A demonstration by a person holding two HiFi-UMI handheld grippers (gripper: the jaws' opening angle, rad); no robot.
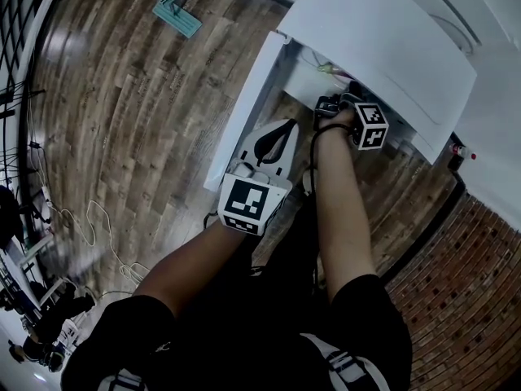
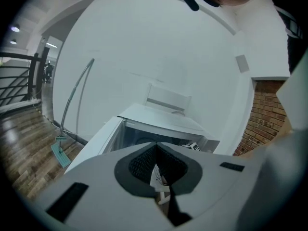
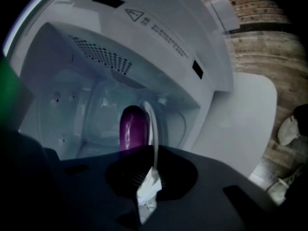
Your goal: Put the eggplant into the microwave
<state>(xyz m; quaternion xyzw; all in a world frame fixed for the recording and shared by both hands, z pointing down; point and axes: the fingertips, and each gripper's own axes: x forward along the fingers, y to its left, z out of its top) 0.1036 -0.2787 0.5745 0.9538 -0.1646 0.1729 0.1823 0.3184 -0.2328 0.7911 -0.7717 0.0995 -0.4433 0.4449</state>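
The white microwave (image 1: 383, 39) stands with its door (image 1: 244, 112) swung open to the left. My right gripper (image 1: 330, 104) reaches into the cavity. In the right gripper view a glossy purple eggplant (image 3: 131, 129) rises straight out of the closed tips of the right gripper (image 3: 150, 167), with the cavity's back wall behind it. The eggplant's lower end is hidden by the jaws. My left gripper (image 1: 285, 125) hovers in front of the open door, shut and holding nothing. The left gripper view looks over the left gripper (image 2: 156, 148) toward the microwave (image 2: 159, 119).
A teal floor mop head (image 1: 177, 13) lies on the wooden floor to the far left. Loose cables (image 1: 89, 226) trail across the floor on the left. A brick wall (image 1: 456, 283) runs along the right. The person's shoes (image 3: 288, 129) show beside the microwave.
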